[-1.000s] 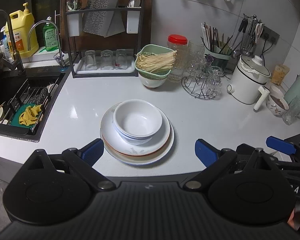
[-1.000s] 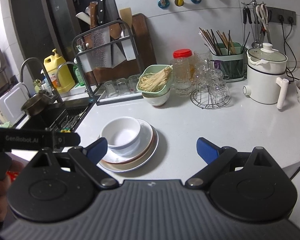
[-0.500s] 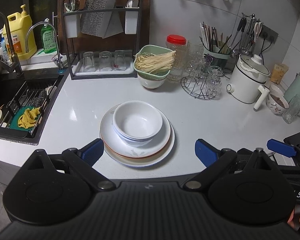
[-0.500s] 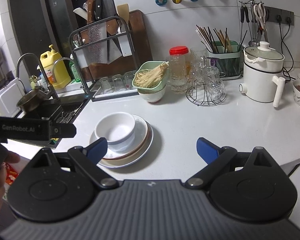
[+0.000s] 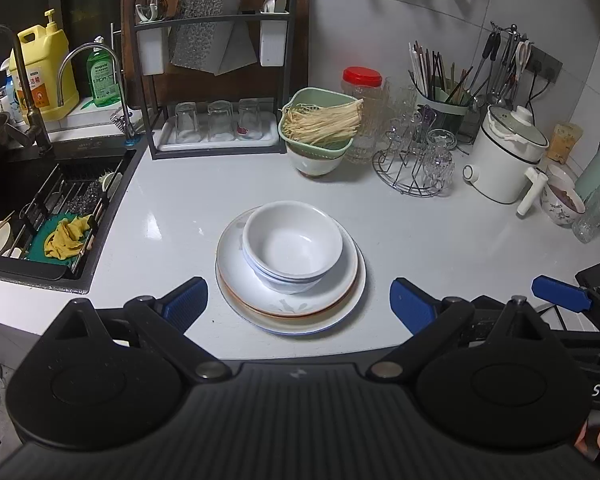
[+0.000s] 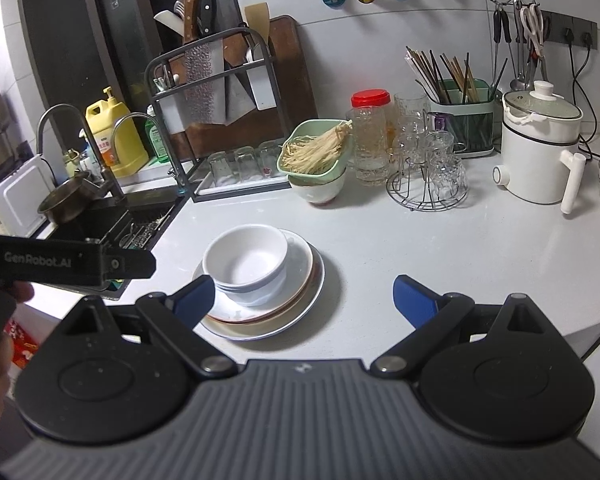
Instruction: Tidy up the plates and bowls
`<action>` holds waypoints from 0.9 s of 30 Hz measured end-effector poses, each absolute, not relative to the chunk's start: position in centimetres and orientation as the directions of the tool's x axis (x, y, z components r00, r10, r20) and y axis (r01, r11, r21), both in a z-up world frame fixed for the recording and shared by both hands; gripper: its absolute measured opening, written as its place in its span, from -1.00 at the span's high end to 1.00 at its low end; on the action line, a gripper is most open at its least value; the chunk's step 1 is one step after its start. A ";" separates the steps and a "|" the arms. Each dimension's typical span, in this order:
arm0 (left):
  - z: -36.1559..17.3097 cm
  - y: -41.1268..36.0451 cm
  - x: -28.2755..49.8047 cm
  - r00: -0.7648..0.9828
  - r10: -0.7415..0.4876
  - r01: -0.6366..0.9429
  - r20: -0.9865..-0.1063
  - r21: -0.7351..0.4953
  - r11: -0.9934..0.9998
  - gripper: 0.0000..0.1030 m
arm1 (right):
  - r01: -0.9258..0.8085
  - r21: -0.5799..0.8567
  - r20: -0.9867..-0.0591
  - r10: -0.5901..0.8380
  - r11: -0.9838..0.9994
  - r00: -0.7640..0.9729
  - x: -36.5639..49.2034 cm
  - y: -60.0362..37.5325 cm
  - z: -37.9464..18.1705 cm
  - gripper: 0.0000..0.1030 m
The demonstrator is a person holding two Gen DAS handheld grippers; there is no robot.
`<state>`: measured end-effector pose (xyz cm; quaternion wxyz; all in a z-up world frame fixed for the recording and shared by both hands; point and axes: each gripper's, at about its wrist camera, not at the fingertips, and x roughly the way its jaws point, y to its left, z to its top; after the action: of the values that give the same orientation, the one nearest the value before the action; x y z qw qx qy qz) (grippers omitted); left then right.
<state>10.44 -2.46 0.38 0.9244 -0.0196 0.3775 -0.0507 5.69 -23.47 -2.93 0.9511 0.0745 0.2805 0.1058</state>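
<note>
A stack of white bowls (image 5: 293, 246) sits on a stack of plates (image 5: 296, 312) on the white counter, also seen in the right wrist view as bowls (image 6: 245, 262) on plates (image 6: 296, 304). My left gripper (image 5: 299, 302) is open and empty, its blue fingertips on either side of the plates' near edge, above the counter front. My right gripper (image 6: 303, 298) is open and empty, to the right of the stack, its left fingertip (image 6: 194, 298) over the plates' near left rim.
A sink (image 5: 40, 208) with a drainer lies at left. A rack with upturned glasses (image 5: 218, 122), a green basket of noodles on a bowl (image 5: 320, 132), a wire glass stand (image 5: 416, 160), a white electric pot (image 5: 504, 160) and a patterned bowl (image 5: 562, 204) line the back.
Both grippers have drifted slightly; in the right wrist view the stack has slid left and nearer to the left fingertip. Both stay open and the dishes have not moved.
</note>
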 end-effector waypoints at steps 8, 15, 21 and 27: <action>0.0 -2.7 10.4 0.700 -0.109 0.079 -0.706 -0.075 0.994 -0.93 | -0.150 0.202 -0.531 0.237 0.968 0.814 5.5 -23.8 -3.2 -0.89; -0.1 -3.2 10.3 0.690 -0.117 0.082 -0.714 -0.084 0.993 -0.94 | -0.134 0.208 -0.542 0.228 0.969 0.809 5.2 -24.6 -3.4 -0.89; -0.2 -3.6 10.1 0.684 -0.123 0.088 -0.719 -0.087 0.992 -0.94 | -0.114 0.220 -0.550 0.220 0.969 0.806 5.2 -24.9 -3.7 -0.89; -0.1 -3.8 9.3 0.682 -0.114 0.095 -0.723 -0.067 0.993 -0.94 | -0.110 0.229 -0.539 0.220 0.967 0.813 4.5 -25.0 -3.6 -0.89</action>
<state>9.31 -3.82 -0.14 0.9169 -0.0121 0.3948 -0.0570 4.47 -24.99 -3.64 0.9474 0.0939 0.2933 0.0871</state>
